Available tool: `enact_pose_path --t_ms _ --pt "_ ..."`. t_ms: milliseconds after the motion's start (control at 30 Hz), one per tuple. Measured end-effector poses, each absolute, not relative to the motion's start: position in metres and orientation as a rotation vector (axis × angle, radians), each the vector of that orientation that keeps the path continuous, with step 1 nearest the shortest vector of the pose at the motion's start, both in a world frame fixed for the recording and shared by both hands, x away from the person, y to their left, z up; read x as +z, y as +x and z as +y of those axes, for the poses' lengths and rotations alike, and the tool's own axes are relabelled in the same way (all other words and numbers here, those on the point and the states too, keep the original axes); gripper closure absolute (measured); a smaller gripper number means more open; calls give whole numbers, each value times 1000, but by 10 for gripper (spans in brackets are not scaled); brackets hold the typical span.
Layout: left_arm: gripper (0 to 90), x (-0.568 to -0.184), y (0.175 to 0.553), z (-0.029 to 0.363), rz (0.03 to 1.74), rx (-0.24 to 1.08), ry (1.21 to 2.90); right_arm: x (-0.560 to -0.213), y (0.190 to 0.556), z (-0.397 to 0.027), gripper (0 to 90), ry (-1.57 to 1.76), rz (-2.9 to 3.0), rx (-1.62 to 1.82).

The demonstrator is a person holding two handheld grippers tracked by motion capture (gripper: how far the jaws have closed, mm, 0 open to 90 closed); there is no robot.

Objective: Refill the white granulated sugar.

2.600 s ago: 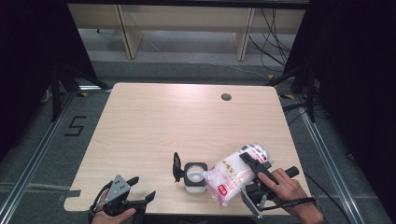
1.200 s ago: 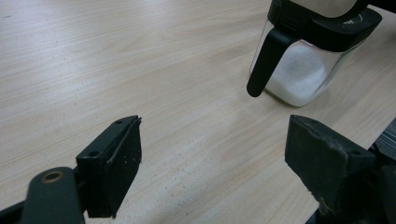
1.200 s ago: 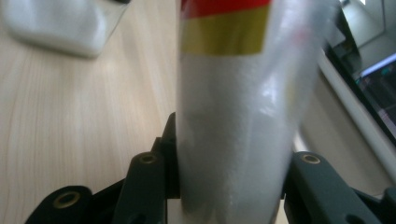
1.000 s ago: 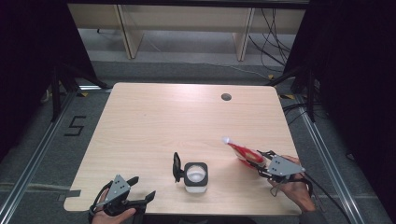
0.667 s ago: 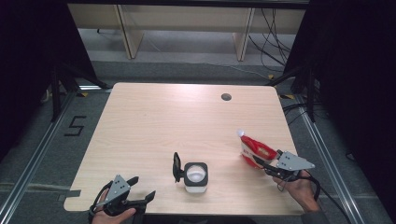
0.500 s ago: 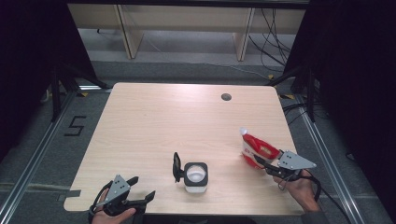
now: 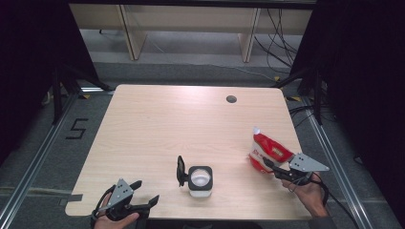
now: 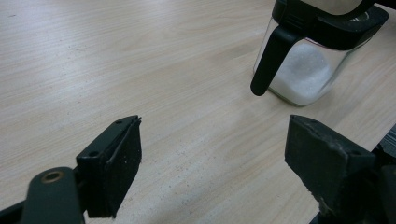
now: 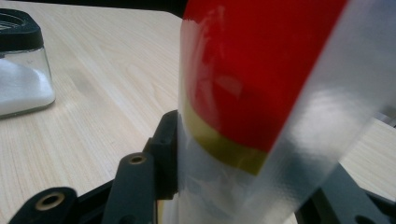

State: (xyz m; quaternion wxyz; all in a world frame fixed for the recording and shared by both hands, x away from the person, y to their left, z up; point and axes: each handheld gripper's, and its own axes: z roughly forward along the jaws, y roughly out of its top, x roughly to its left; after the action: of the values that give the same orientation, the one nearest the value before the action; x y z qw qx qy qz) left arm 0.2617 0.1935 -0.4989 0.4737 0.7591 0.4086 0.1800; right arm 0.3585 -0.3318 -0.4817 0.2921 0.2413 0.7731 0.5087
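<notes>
The red and white plastic bag (image 7: 268, 151) sits near the table's right edge, pinched at its lower end between the jaws of the right gripper (image 7: 267, 164), which comes at it from the person's side; whether the bag's far end touches the wooden table (image 7: 191, 119) or hangs just above it cannot be told. In the right gripper view the bag (image 9: 261, 93) rises straight out of the jaws, glossy and crinkled, red above a thin yellow band, clear film at the edges and pale below. The right hand (image 7: 310, 193) grips the tool low at the table's near right corner, its grey three-cornered plate lying roughly flat. A square glass jar (image 7: 200, 181) with a black lid frame and a black flip lid standing up at its left side stands in the near middle of the table, well apart from the bag; white granules (image 8: 299, 74) fill its lower part. The left gripper (image 7: 145, 194) rests at the near left corner in the left hand (image 7: 117, 217), jaws spread wide with bare table between them, pointing toward the jar. The tabletop is pale wood grain with rounded corners and a dark round hole (image 7: 231, 99) near its far edge
</notes>
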Motion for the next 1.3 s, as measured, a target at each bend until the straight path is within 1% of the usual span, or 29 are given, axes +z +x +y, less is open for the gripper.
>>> enact_pose_path --t_ms 267,300,467,500,533,600,733,800,833,900,933,967,1000,1033,1133,1167,1200,1233,1300 --pt "183 -498 262 194 999 452 1870 -480 358 -334 494 663 2015 1341" --pt "183 -499 262 194 1007 444 1860 -479 355 -336 471 718 2027 1347" --pt "183 -499 263 193 992 445 1865 -478 354 -334 427 732 2032 1302" --pt "183 -499 263 193 1004 438 1864 -478 352 -334 397 754 2033 1291" --pt "183 -499 263 193 1004 438 1864 -478 352 -334 397 754 2033 1291" --pt "183 -499 263 192 1003 437 1861 -479 350 -335 350 803 2040 1301" --pt "183 -499 264 191 1002 433 1860 -479 342 -335 327 945 2055 1311" --pt "183 -499 265 191 1004 433 1861 -479 340 -336 292 963 2055 1279" --pt "183 -499 265 189 1007 426 1841 -479 334 -334 299 1030 2043 1314" --pt "183 -498 265 190 997 427 1856 -477 330 -337 281 1040 2035 1296" --pt "183 -498 266 188 999 412 1828 -477 328 -337 276 1050 2019 1283" --pt "183 -496 268 189 971 425 1852 -476 323 -337 281 1113 2004 1276" --pt "183 -495 268 188 985 411 1841 -476 319 -338 280 1143 1998 1272" --pt "183 -494 269 186 996 408 1816 -476 318 -342 271 1122 2001 1256" --pt "183 -488 271 182 980 420 1823 -477 306 -344 273 1163 2001 1219" --pt "183 -486 273 181 963 424 1827 -477 301 -342 272 1206 2002 1224" --pt "183 -484 274 179 958 425 1816 -477 301 -344 272 1166 2027 1204" --pt "186 -482 274 178 960 431 1819 -477 294 -340 269 1217 2027 1180" --pt "200 -479 276 177 953 425 1807 -476 292 -338 266 1190 2038 1167"
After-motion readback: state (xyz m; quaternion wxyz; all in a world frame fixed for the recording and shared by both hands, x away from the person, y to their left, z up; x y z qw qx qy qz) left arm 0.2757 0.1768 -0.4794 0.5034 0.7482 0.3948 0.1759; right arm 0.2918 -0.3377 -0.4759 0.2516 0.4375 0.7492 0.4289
